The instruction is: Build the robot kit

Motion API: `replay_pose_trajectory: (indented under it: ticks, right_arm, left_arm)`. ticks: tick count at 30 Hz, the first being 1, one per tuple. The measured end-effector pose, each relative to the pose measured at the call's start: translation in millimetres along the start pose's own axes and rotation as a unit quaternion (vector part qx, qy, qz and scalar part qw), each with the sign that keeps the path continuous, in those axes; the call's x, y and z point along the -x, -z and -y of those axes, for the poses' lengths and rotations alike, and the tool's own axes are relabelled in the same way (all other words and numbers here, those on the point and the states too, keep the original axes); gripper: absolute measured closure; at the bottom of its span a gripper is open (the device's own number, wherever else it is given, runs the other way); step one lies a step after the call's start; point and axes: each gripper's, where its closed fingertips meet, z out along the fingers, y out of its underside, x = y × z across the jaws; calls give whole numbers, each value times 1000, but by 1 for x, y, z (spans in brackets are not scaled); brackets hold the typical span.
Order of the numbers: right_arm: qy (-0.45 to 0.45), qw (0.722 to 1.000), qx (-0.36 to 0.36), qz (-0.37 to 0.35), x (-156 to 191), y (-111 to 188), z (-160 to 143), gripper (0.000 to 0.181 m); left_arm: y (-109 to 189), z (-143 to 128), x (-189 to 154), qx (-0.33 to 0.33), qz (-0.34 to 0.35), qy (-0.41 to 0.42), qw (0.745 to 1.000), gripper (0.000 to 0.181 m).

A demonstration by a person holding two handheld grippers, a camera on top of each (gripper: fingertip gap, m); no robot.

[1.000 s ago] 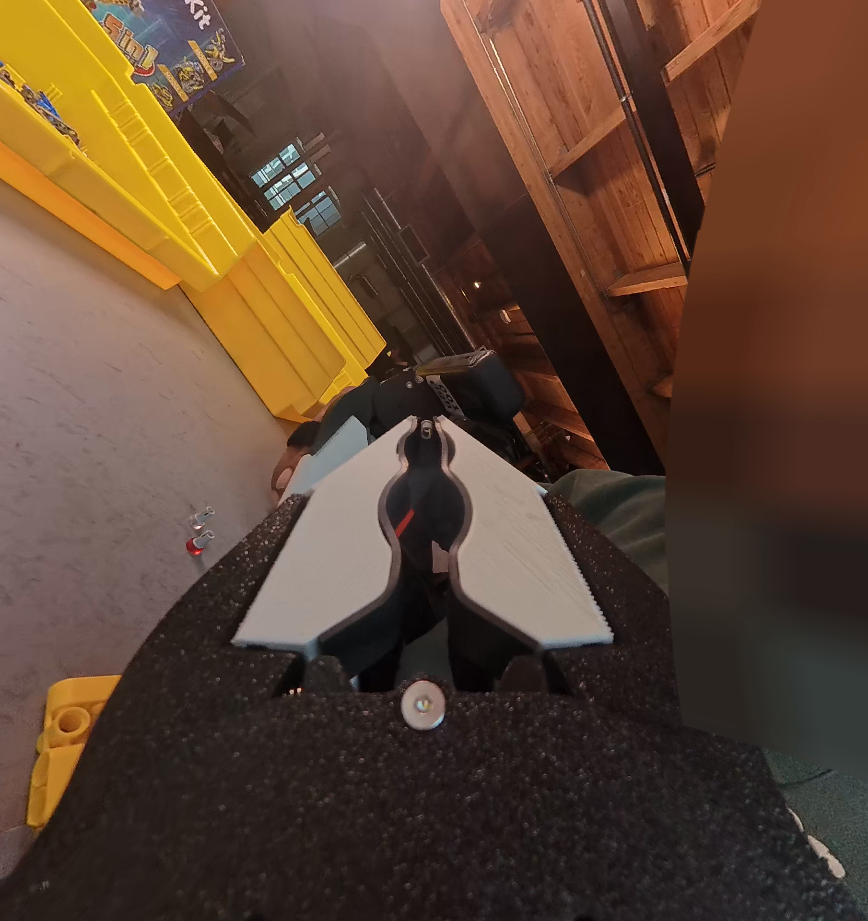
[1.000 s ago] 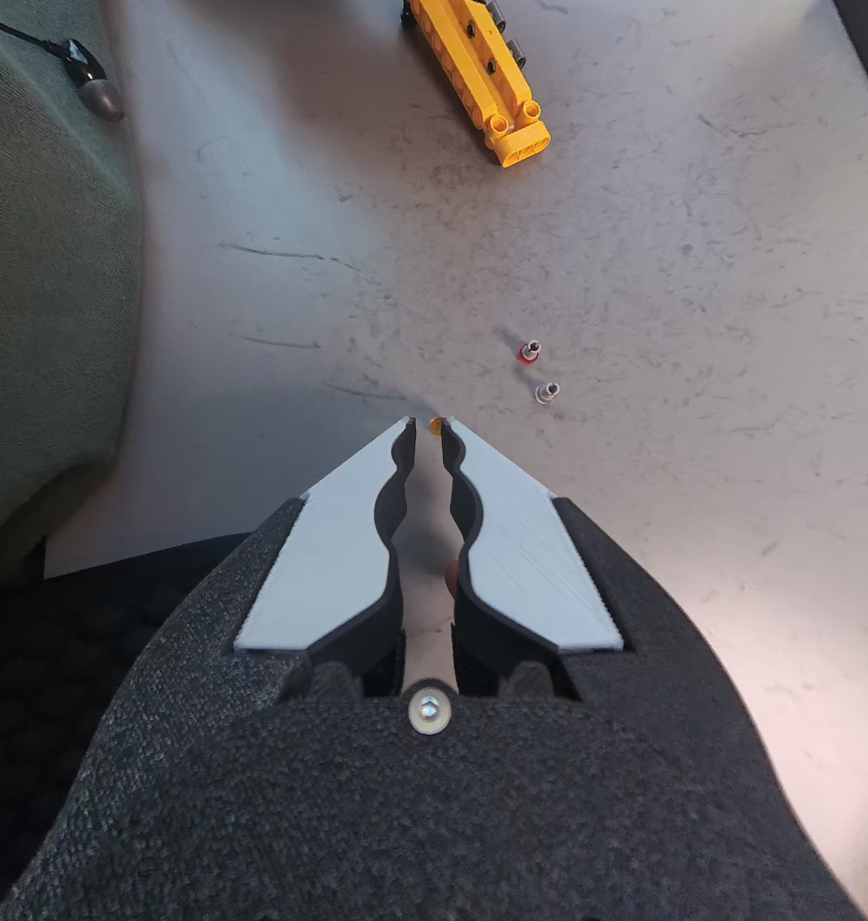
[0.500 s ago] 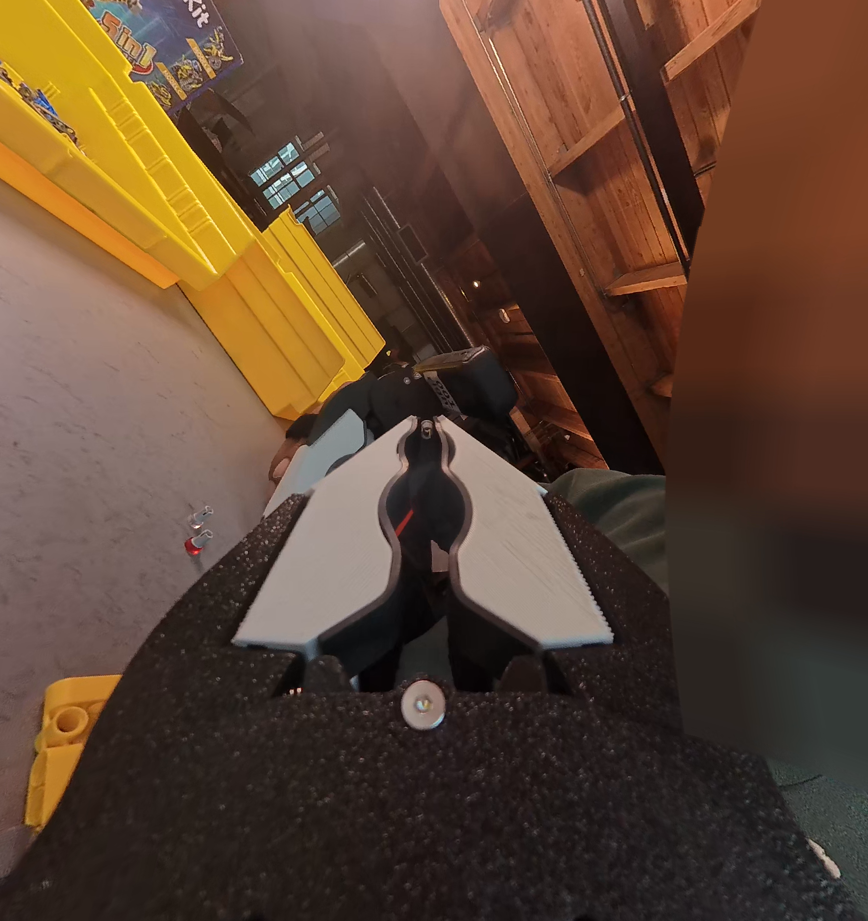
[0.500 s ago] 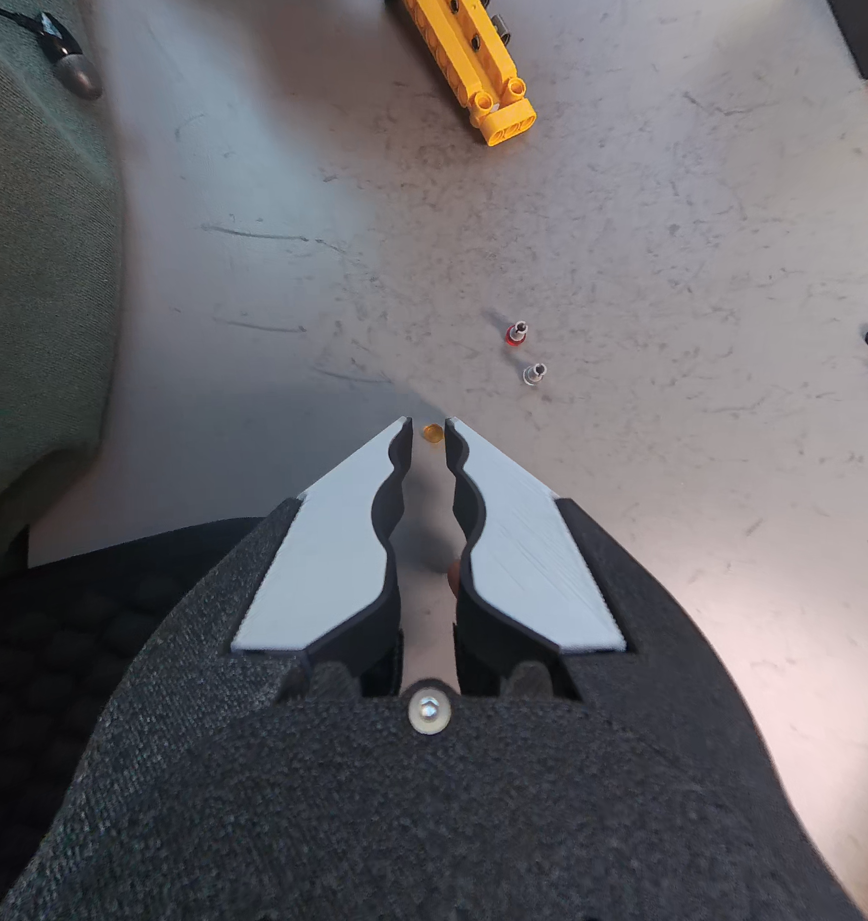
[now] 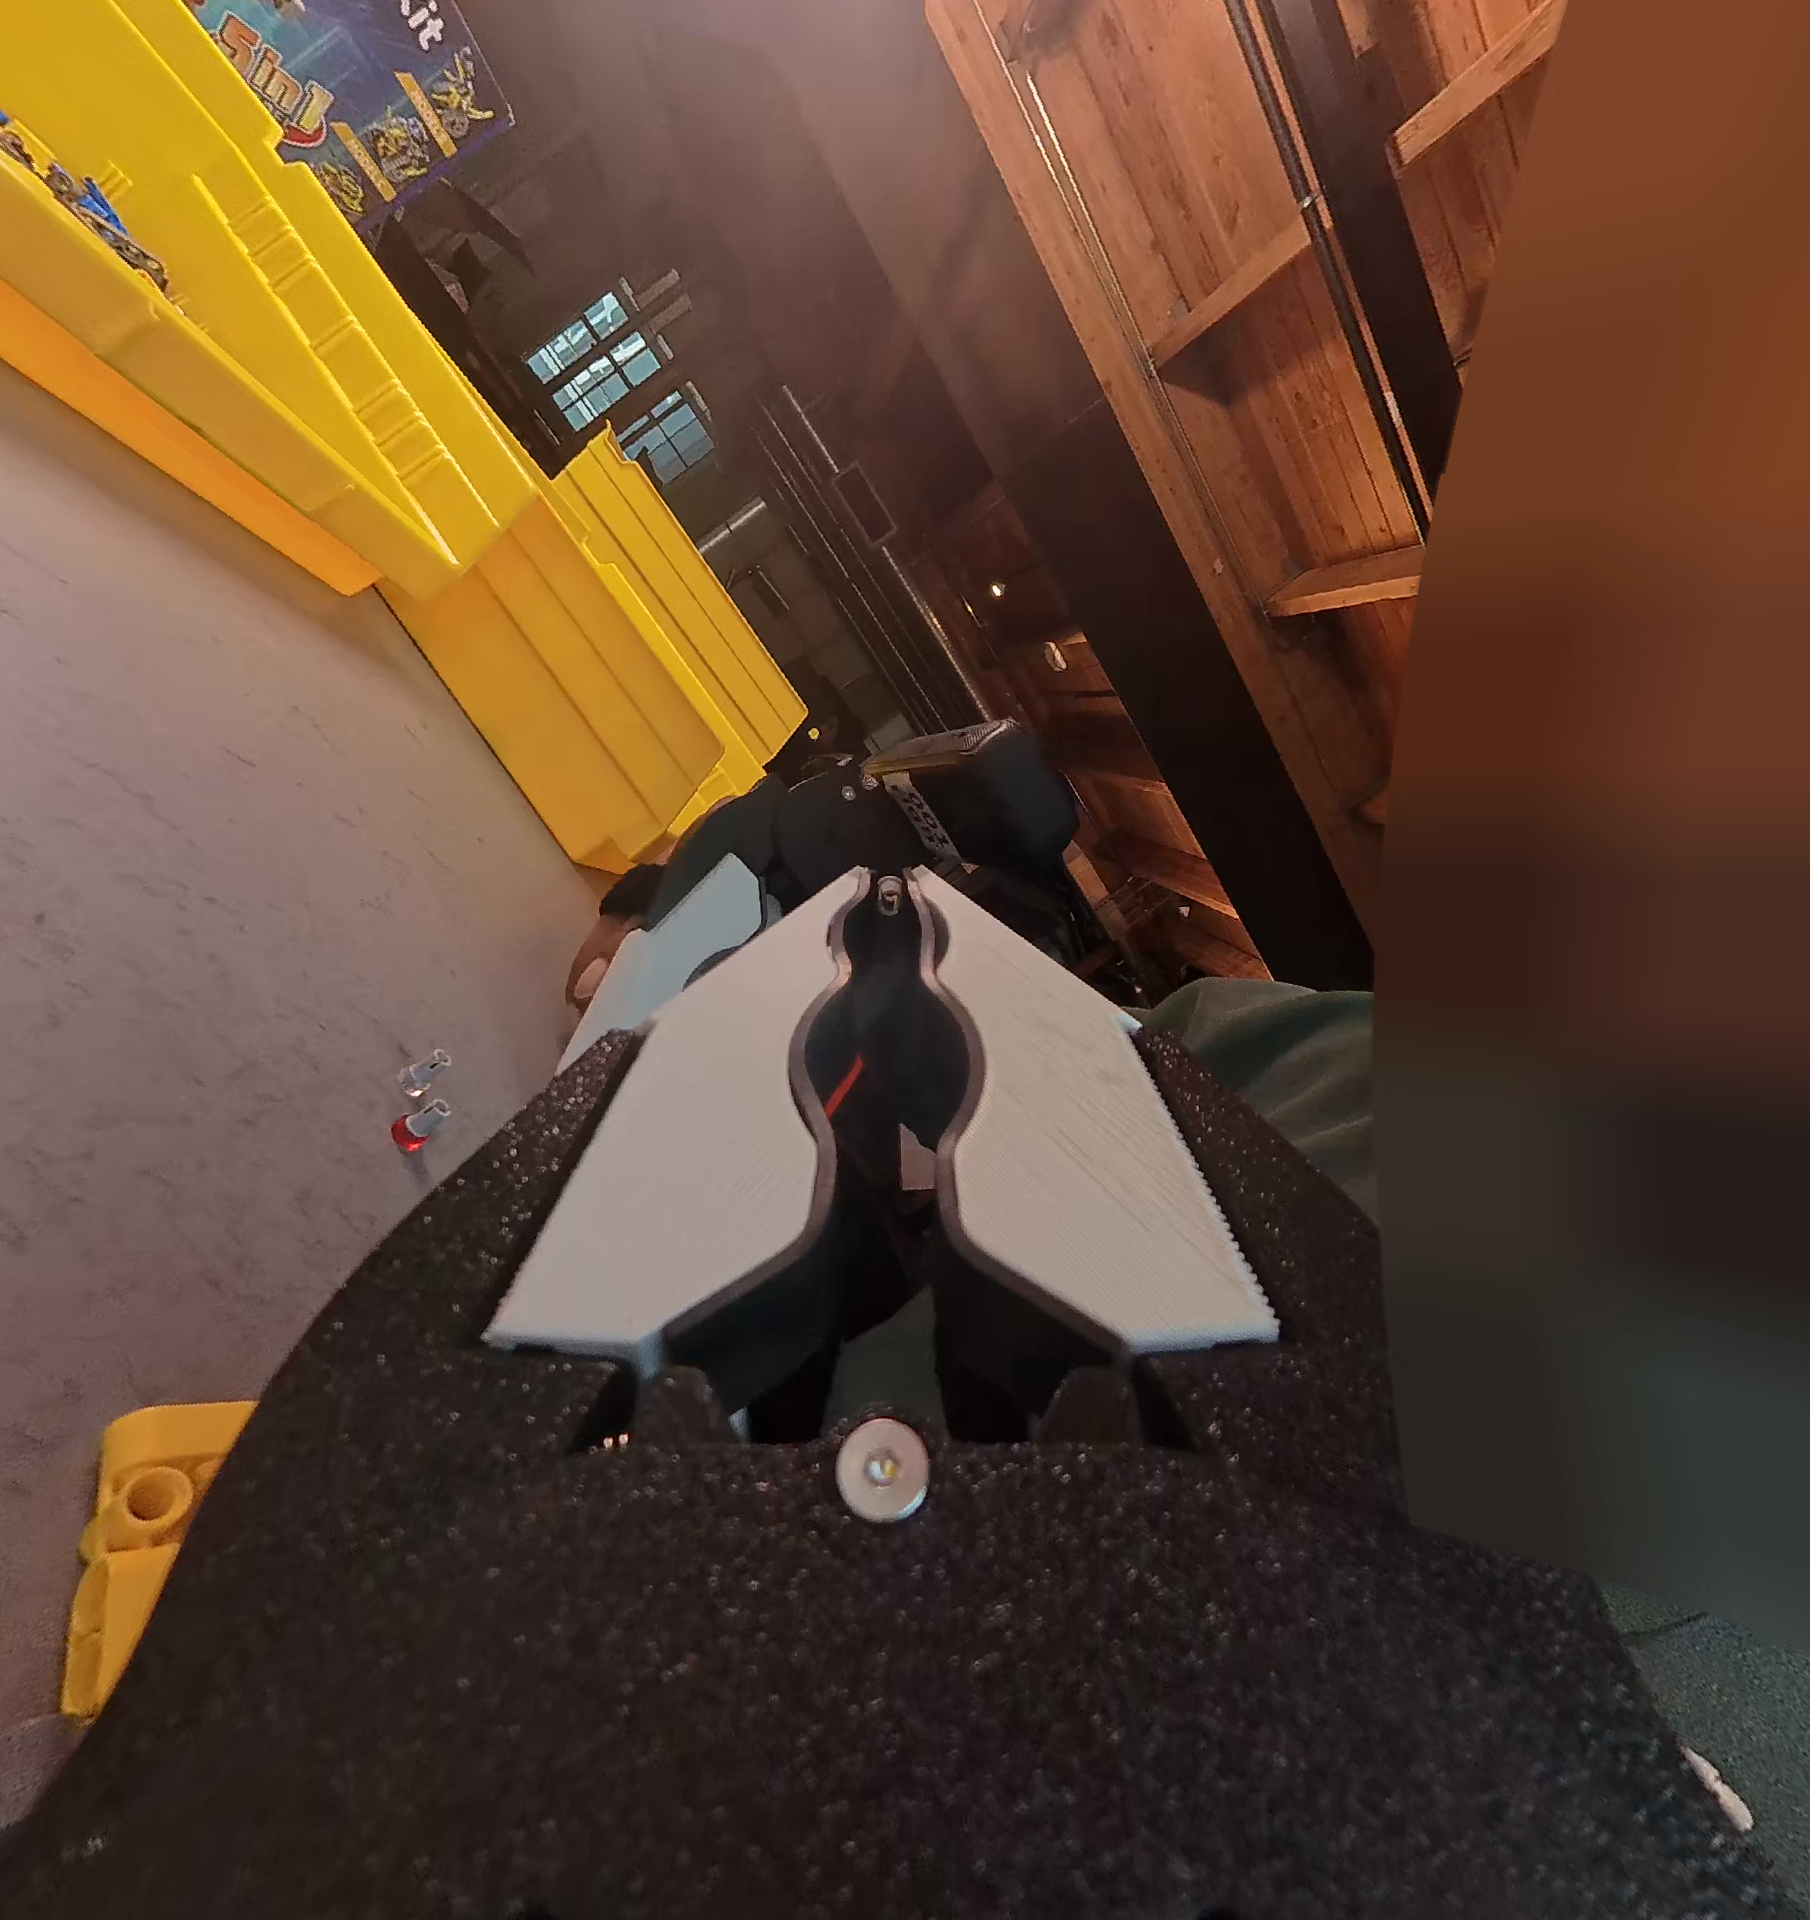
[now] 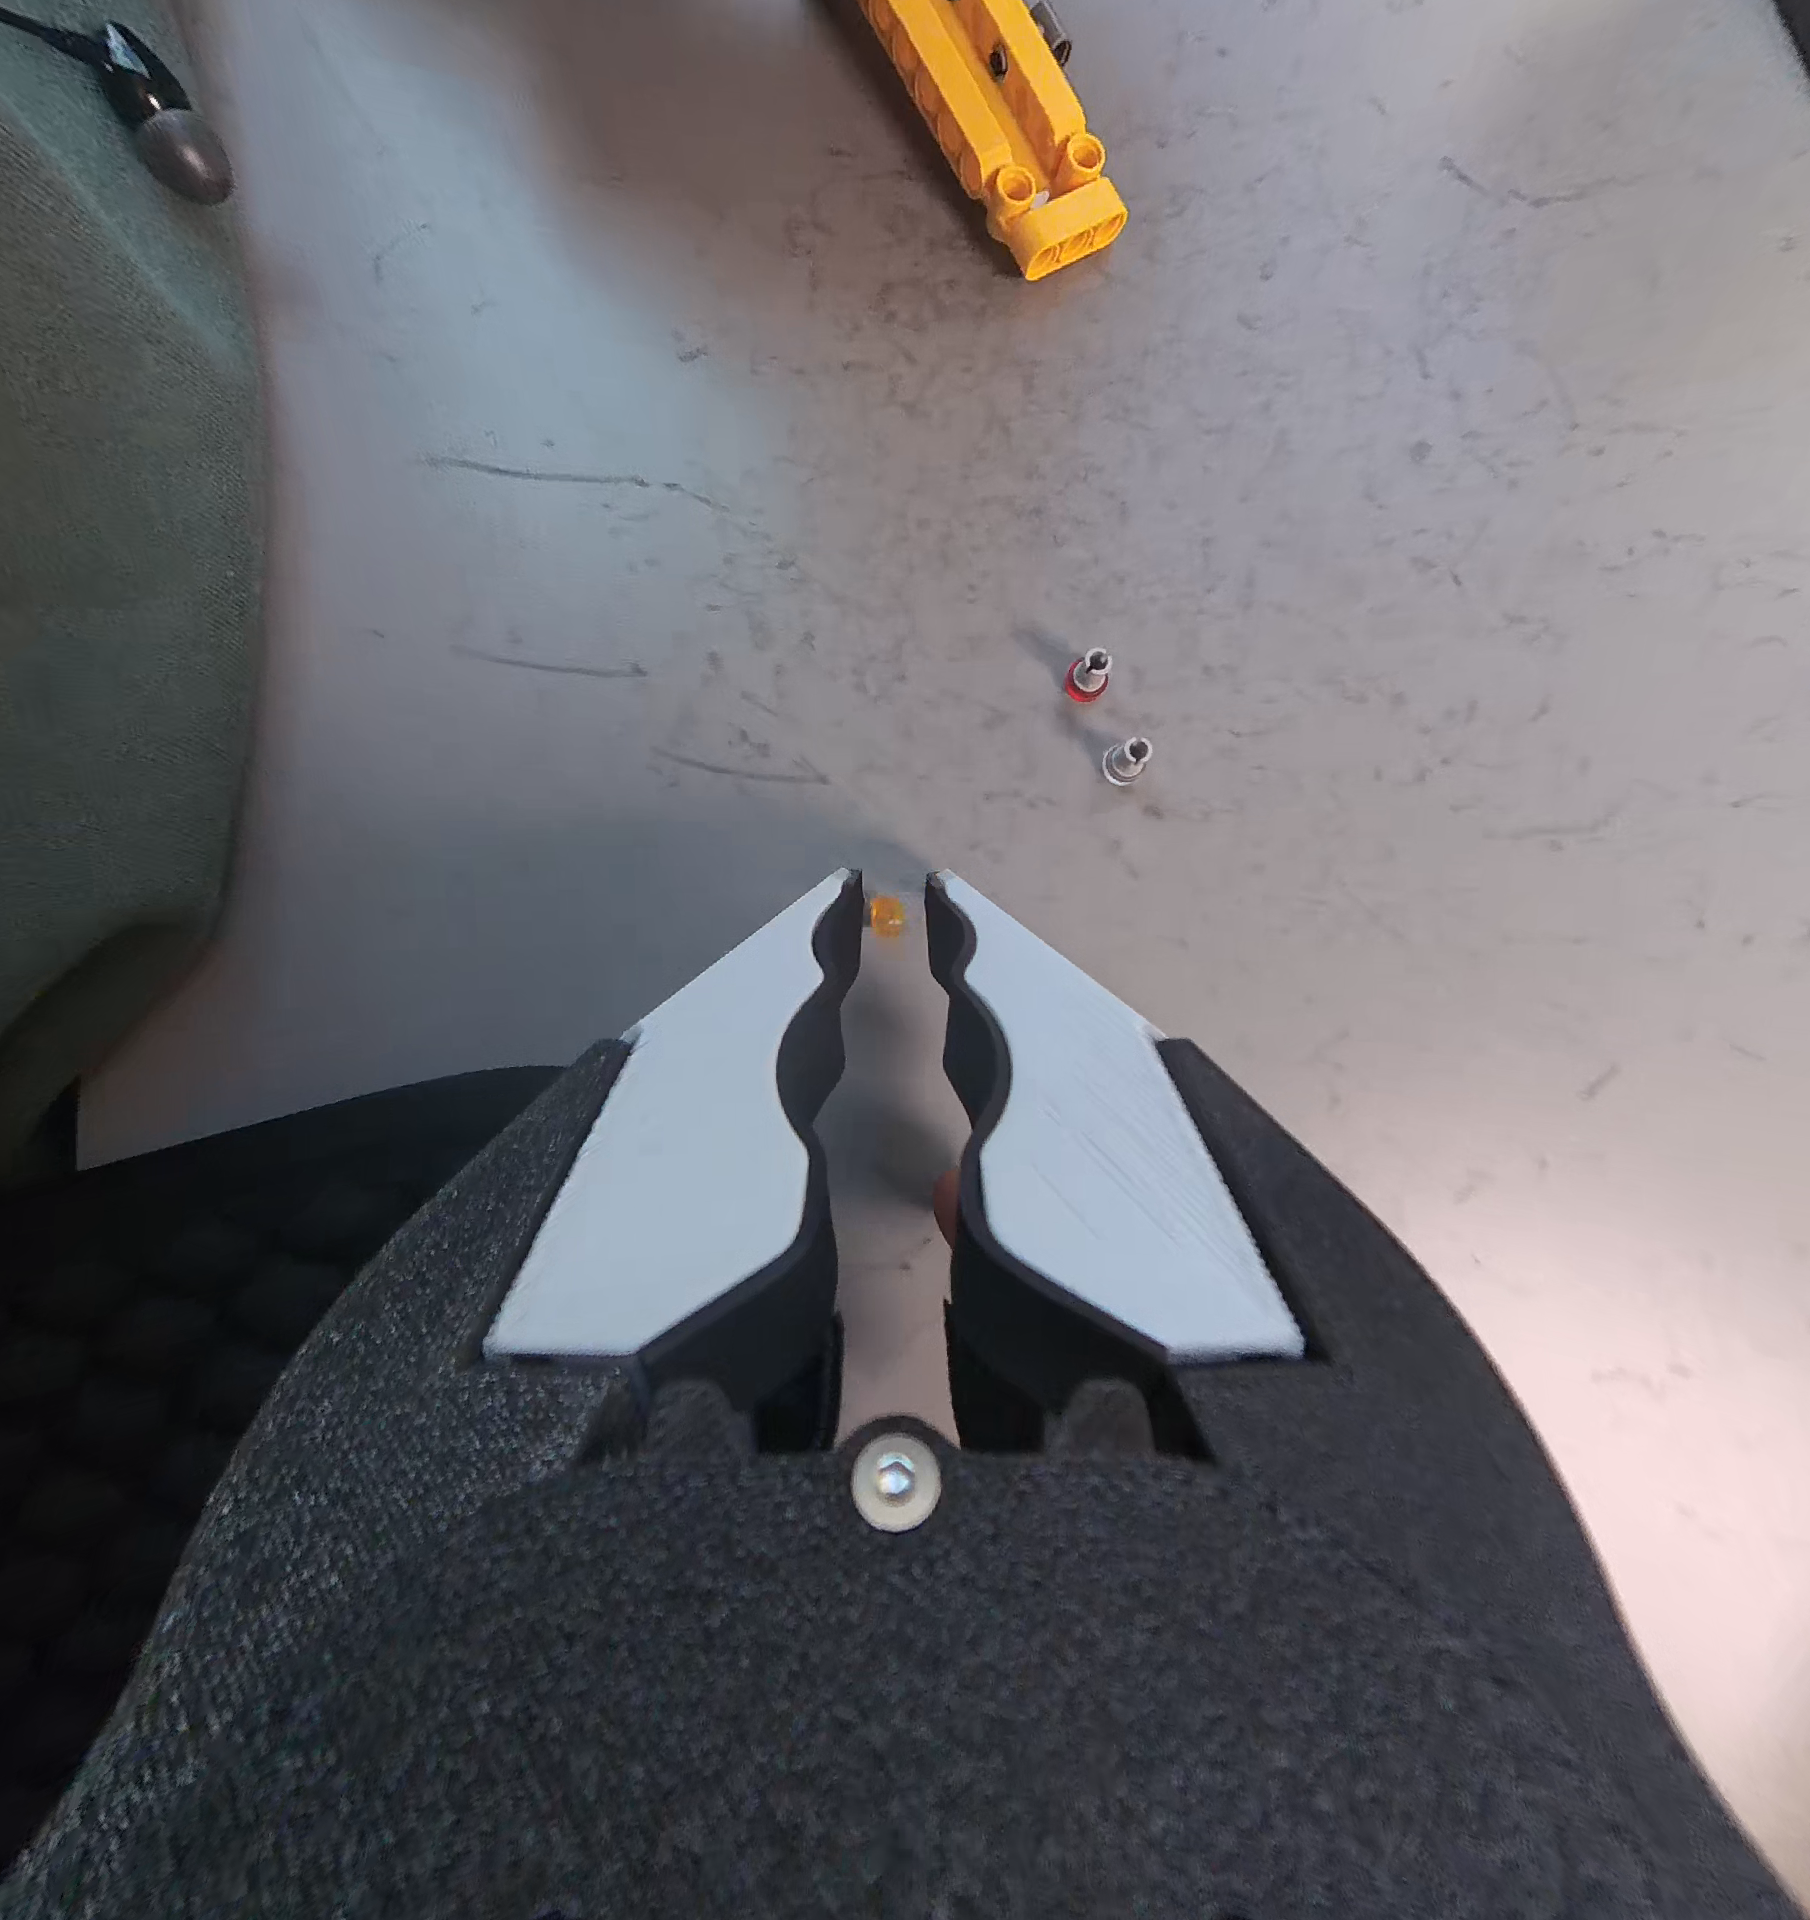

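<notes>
The right gripper (image 6: 893,885) is held low over the grey tabletop (image 6: 1400,520), its jaws parted by a narrow gap. A small orange bead (image 6: 885,916) is seen between the fingertips, closer to the left one, ungrasped. The left gripper (image 5: 888,885) is pinched on a small silver pin (image 5: 888,894), well apart from the bead.

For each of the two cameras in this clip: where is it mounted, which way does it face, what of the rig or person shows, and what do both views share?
Left wrist view: sits on the left gripper, tilted, looking low across the grey table toward yellow bins and wooden shelving; its shut fingers pinch a small pin.
Right wrist view: sits on the right gripper, looking down at the table; fingers apart around an orange bead.
Shared: red pin, clear pin, yellow block.
</notes>
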Motion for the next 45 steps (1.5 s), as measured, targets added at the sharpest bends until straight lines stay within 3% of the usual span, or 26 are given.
replay_pose_trajectory:
  ticks: [15, 20, 45]
  right_arm:
    - [-4, 1000, -16, 6, 3, 17, -1, 172]
    - [22, 999, 0, 33, 23, 9, -4, 174]
    - [44, 998, 22, 29, 26, 5, -6, 174]
  left_arm:
    - [0, 0, 0, 1, 0, 1, 1000, 178]
    - [0, -1, 2, 2, 2, 2, 1000, 178]
    - [-1, -1, 1, 2, 1, 2, 1000, 177]
